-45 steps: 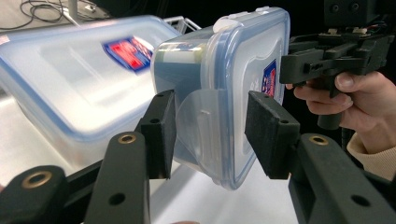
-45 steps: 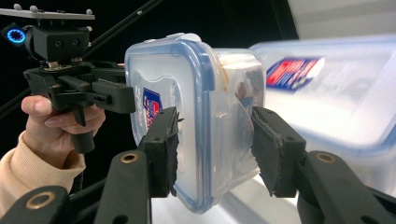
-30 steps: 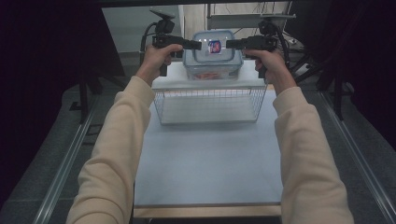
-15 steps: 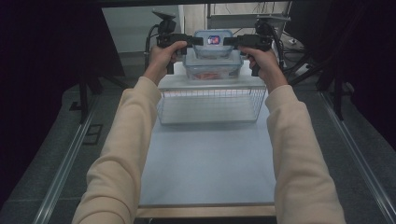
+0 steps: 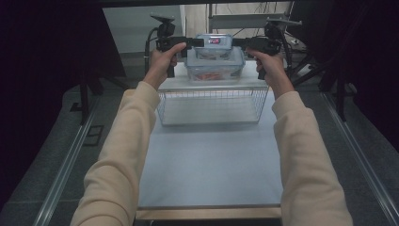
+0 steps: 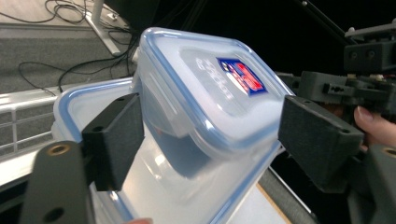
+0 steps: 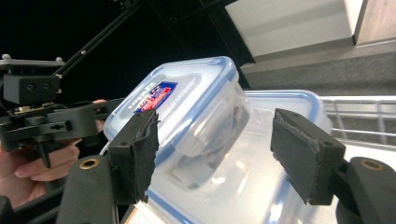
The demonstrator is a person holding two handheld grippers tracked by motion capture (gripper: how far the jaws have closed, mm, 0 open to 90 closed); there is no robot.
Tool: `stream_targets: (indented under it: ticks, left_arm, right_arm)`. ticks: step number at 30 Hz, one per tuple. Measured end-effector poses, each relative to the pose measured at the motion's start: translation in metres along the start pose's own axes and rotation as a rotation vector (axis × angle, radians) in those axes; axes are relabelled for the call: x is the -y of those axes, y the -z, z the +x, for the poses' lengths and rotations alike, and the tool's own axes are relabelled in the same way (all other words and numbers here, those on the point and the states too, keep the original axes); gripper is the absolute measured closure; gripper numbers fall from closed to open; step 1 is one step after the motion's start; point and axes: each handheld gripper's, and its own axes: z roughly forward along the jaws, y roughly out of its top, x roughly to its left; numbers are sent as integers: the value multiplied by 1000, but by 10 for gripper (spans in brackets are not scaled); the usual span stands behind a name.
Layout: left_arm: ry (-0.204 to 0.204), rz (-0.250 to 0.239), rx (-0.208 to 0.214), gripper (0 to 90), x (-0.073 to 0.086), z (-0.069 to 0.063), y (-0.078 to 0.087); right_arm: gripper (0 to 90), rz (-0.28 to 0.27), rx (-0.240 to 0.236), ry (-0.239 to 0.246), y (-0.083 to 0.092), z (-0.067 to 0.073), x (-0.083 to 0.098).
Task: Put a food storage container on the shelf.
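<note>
Flanking stacked small box [image 5: 214,45], fingers [image 6: 114,140] apart

I worked in what looked like a lab recording bay: black curtains [image 5: 56,52] flanked my pale table [image 5: 211,165], loose cables [image 6: 60,70] lay on grey floor beyond it, metal stands [image 5: 324,70] beside it.

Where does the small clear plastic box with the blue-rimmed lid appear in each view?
High view: small clear plastic box with blue-rimmed lid top centre, stacked on larger clear box.
Left gripper view: centre.
Right gripper view: centre.
Shared landmark: red-and-blue lid label.
</note>
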Motion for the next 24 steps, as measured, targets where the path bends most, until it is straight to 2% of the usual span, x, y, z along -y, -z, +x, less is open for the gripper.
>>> stream_targets:
  ticks: [3,8,11,13,15,18,21,24]
  left_arm:
    - [-34,-5,5,182,3,-4,9]
    - [-57,-39,9,175,10,-10,28]
    - [-103,-36,-5,184,18,-17,42]
    - [-114,-32,-4,186,26,-22,51]
    - [-143,-34,-14,195,37,-30,59]
    - [-199,-10,-20,199,56,-41,70]
    - [-243,1,-8,202,80,-52,80]
    - [-268,23,-10,206,105,-59,87]
  right_arm:
    - [317,-17,16,44,8,2,4]
    - [311,-17,26,103,21,10,11]
    - [311,-10,31,142,30,18,17]
    - [311,-4,32,176,38,23,23]
    - [311,2,32,212,47,28,30]
    - [307,11,31,267,61,33,47]
    - [303,11,27,299,75,36,65]
    - [298,11,23,317,89,35,87]
